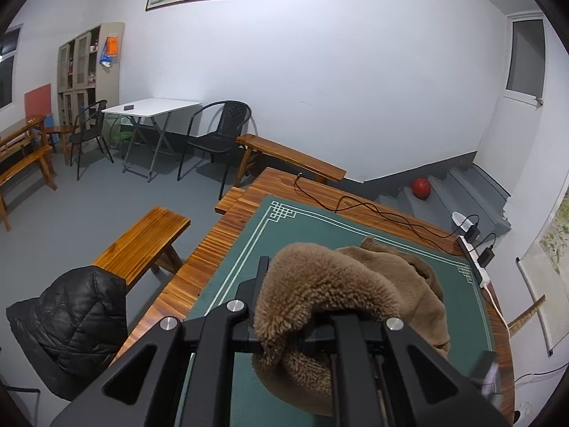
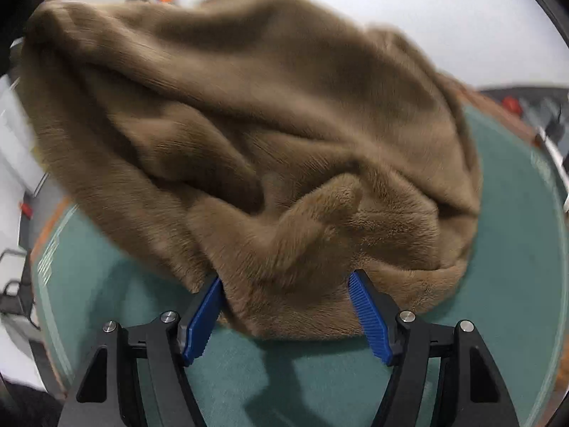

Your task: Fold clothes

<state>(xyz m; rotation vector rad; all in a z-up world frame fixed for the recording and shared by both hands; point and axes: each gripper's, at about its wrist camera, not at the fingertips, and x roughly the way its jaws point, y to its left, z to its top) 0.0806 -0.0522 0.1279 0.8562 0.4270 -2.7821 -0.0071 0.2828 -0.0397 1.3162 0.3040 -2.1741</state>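
Note:
A brown fleece garment (image 1: 359,291) lies bunched on the green mat (image 1: 320,224). My left gripper (image 1: 302,306) is shut on a fold of it, and the fleece drapes over its fingers and hides the tips. In the right wrist view the same garment (image 2: 249,124) fills most of the frame, lifted and blurred. My right gripper (image 2: 286,284) is open, its blue pads (image 2: 202,316) standing on either side of the garment's near edge, fabric between them.
The green mat (image 2: 284,373) lies on a wooden table (image 1: 220,242). A black cable (image 1: 359,206) and a white power strip (image 1: 473,252) run along the far edge. A black puffer jacket (image 1: 71,323) and a wooden bench (image 1: 142,238) stand to the left.

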